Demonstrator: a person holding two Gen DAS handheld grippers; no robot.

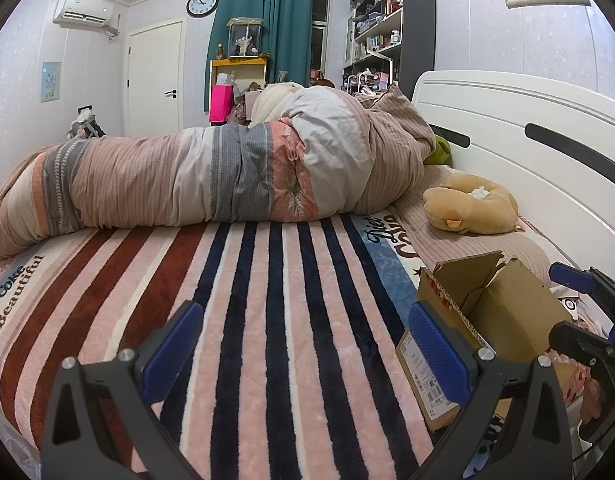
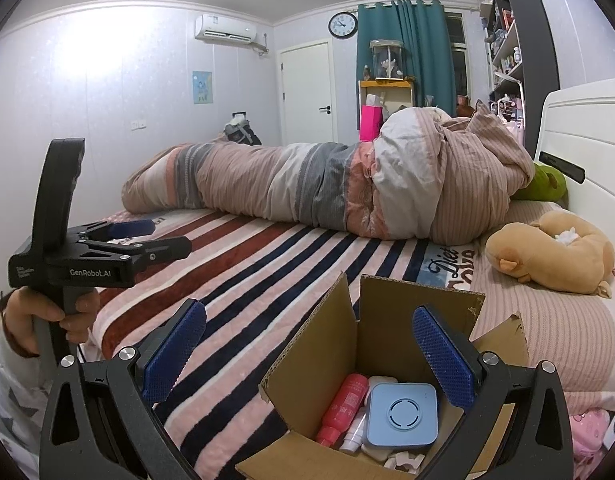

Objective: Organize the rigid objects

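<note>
Both the left tongs (image 1: 303,348) and right tongs (image 2: 309,348) hang released and empty, the bottle (image 2: 343,408) and blue device (image 2: 401,414) already in the box (image 2: 319,364), which could tip on the soft bed (image 2: 267,280) if nudged.

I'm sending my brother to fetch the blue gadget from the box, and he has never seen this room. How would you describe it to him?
On the striped blanket, near the white headboard, stands an open cardboard box. Inside it lies a flat, pale blue square device with rounded corners. It alone bears a ring of slots on its face; beside it lie a red bottle and a small white bottle.
</note>
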